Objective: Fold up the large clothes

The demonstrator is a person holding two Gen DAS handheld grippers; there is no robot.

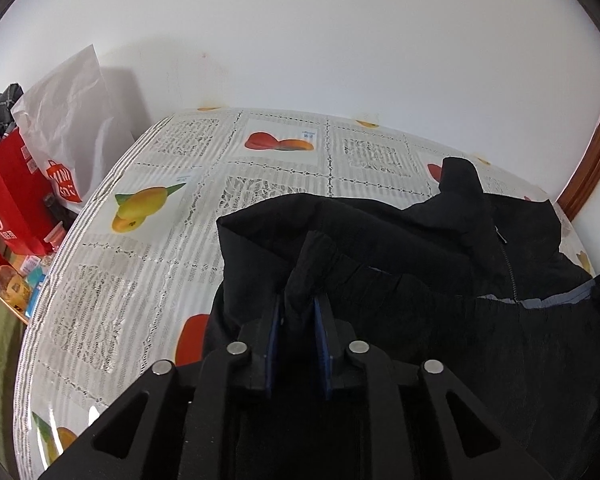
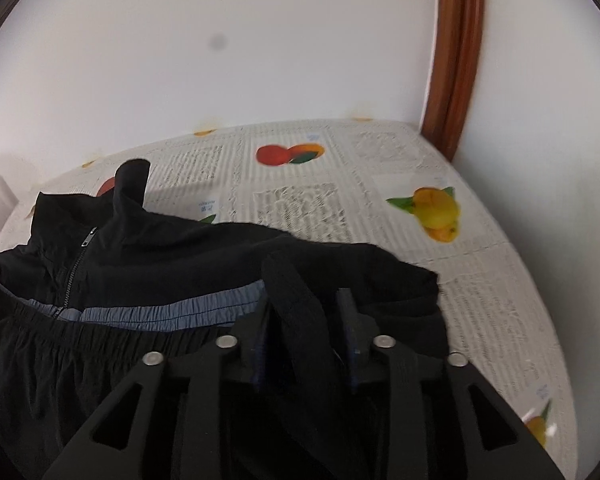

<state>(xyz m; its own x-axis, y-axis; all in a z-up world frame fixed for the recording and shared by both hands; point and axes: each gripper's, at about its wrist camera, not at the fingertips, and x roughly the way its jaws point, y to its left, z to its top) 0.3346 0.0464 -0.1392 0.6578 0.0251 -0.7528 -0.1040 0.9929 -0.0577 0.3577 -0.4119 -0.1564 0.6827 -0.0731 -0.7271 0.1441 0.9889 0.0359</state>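
A black zip-up jacket (image 1: 420,248) with a grey hem band lies on the fruit-print tablecloth (image 1: 148,240). It also shows in the right wrist view (image 2: 172,256), collar standing up at the far side. My left gripper (image 1: 299,300) is shut on a bunched fold of the jacket's black fabric at its left side. My right gripper (image 2: 306,300) is shut on a strip of the jacket's black fabric at its right side, next to the grey band (image 2: 172,312). The zipper (image 2: 78,260) runs up the middle.
A red paper bag (image 1: 12,192) and a white bag (image 1: 68,120) stand off the table's left edge, with bottles and packets (image 1: 12,280) below. A white wall backs the table. A brown wooden frame (image 2: 456,52) rises at the right corner.
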